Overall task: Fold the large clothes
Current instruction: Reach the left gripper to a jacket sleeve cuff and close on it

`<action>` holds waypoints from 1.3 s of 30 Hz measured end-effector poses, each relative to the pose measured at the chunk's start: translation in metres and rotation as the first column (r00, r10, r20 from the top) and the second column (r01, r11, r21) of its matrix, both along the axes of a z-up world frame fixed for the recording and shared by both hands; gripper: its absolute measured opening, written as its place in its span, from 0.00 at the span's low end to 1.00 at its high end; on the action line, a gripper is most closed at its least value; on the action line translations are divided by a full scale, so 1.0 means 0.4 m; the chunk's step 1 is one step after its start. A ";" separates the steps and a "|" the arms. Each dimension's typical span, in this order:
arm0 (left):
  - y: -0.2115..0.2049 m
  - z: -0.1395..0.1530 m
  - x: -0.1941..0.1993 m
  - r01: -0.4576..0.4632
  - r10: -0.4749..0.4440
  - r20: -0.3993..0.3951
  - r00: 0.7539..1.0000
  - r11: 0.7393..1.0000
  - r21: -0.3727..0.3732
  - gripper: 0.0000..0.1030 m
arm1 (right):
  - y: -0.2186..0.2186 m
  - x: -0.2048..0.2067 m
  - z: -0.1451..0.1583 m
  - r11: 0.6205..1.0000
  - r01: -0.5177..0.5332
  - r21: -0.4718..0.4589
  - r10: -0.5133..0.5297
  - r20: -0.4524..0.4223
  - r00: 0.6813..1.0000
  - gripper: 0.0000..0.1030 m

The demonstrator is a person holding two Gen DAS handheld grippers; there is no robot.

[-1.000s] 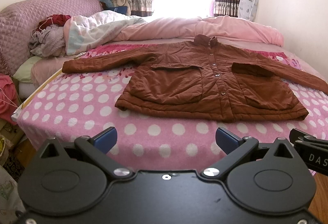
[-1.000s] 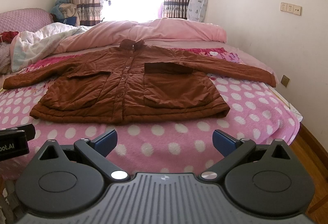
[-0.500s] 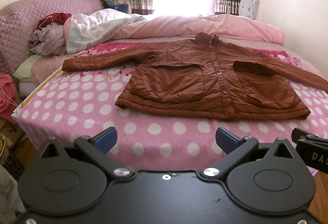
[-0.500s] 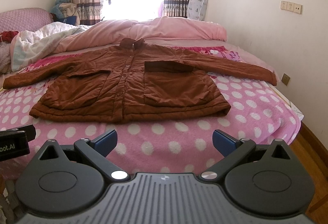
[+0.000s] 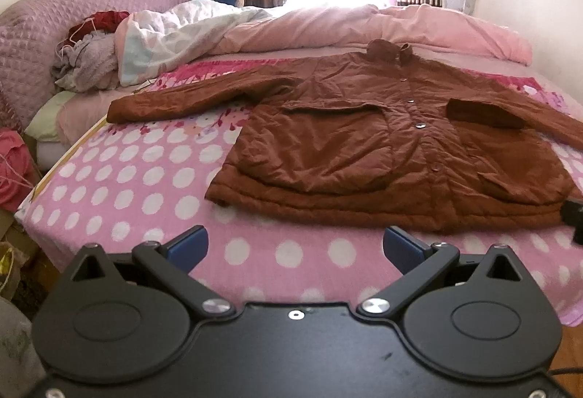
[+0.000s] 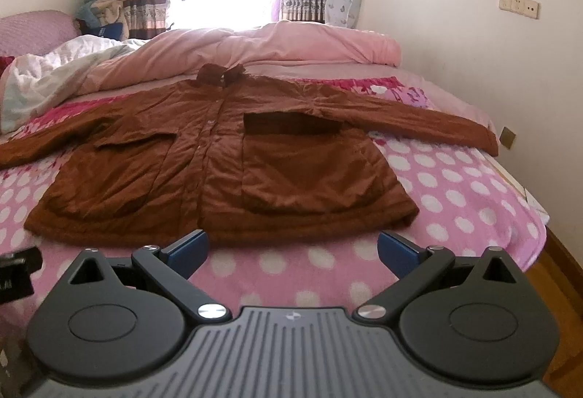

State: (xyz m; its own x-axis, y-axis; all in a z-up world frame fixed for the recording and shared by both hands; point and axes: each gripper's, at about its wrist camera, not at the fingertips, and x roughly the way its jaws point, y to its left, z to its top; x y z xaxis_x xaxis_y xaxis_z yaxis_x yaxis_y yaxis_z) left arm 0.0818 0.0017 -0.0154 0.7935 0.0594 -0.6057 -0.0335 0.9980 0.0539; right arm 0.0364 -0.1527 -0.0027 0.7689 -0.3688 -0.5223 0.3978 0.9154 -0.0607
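A brown quilted jacket (image 5: 382, 150) (image 6: 218, 172) lies flat and face up on the pink polka-dot bedspread (image 5: 145, 186) (image 6: 455, 194), buttoned, collar toward the window, both sleeves spread out sideways. My left gripper (image 5: 295, 246) is open just short of the jacket's hem, toward its left half, holding nothing. My right gripper (image 6: 293, 246) is open too, hovering close to the hem near the jacket's middle and right half. The blue fingertips (image 6: 189, 245) nearly reach the hem edge.
A pink duvet (image 6: 291, 41) and a white quilt (image 5: 175, 30) are bunched behind the jacket. A heap of clothes (image 5: 83, 55) sits by the quilted headboard (image 5: 32, 33) at left. A wall (image 6: 492, 51) and wood floor (image 6: 557, 288) border the bed's right side.
Both grippers have moved forward toward the bed; the jacket looms larger and its hem sits nearer the fingertips. Both stay open, and the jacket has not moved.
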 end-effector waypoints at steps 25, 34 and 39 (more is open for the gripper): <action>0.780 -0.081 0.724 -0.394 0.471 0.013 0.882 0.754 -0.525 0.98 | -0.185 0.600 0.040 0.997 -0.048 0.057 0.044 0.067 0.997 1.00; 0.940 -0.186 0.847 -0.513 0.612 -0.078 0.787 0.580 -0.633 0.79 | -0.187 0.724 -0.014 0.998 -0.043 0.051 0.044 -0.003 0.999 1.00; 0.966 -0.194 0.866 -0.516 0.649 -0.061 0.759 0.541 -0.663 0.67 | -0.196 0.761 -0.037 0.998 -0.037 0.048 0.039 -0.035 0.999 1.00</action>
State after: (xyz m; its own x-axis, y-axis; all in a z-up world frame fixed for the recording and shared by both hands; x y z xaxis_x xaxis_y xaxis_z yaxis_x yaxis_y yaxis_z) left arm 0.4283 0.3882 -0.0932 0.8119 0.2229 -0.5396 -0.5622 0.5475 -0.6198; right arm 0.3407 -0.2311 -0.0176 0.7625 -0.3141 -0.5656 0.3612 0.9320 -0.0306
